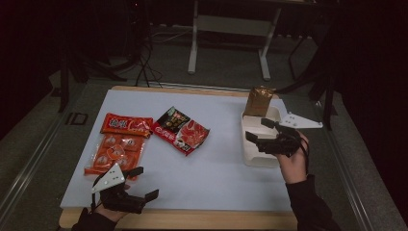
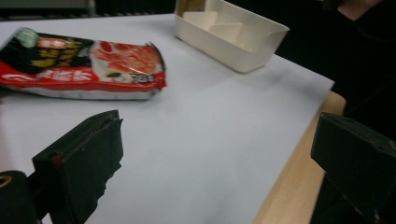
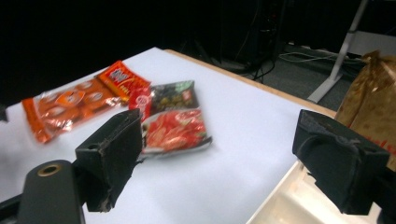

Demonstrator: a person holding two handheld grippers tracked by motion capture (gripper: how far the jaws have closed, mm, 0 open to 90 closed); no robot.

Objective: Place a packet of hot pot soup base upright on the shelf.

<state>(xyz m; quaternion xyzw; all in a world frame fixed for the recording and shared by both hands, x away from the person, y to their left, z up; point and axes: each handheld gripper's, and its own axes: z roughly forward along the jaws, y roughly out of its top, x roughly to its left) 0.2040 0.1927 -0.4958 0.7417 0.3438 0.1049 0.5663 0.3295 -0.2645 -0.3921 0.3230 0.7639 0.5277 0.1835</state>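
Biggest thing first: the counter (image 1: 216, 178), a white sheet on a wood top, with everything laid flat and apart, so each pack looks easy to pick singly. At three o'clock sits the cream bin (image 1: 251, 155), and a brown bag (image 1: 259, 101) stands upright at its far end, twelve o'clock side, leaning on the wall, likely so later packs can slot in beside it. Over at nine o'clock lies the clear orange pack (image 1: 114, 153), with the orange wrapper (image 1: 126, 125) touching its top edge. Dead centre, the red-and-black pouch (image 1: 180, 130) lies flat and slanted, untouched, the nearest loose item to the bin.

Now the right gripper (image 1: 258, 130): it hovers over the bin, jaws released wide with nothing between them, pointing toward nine o'clock at that pouch, my guess for the next grab. The left gripper (image 1: 144, 183) waits at seven o'clock by the near edge, also spread and empty, parked clear of the working lane.
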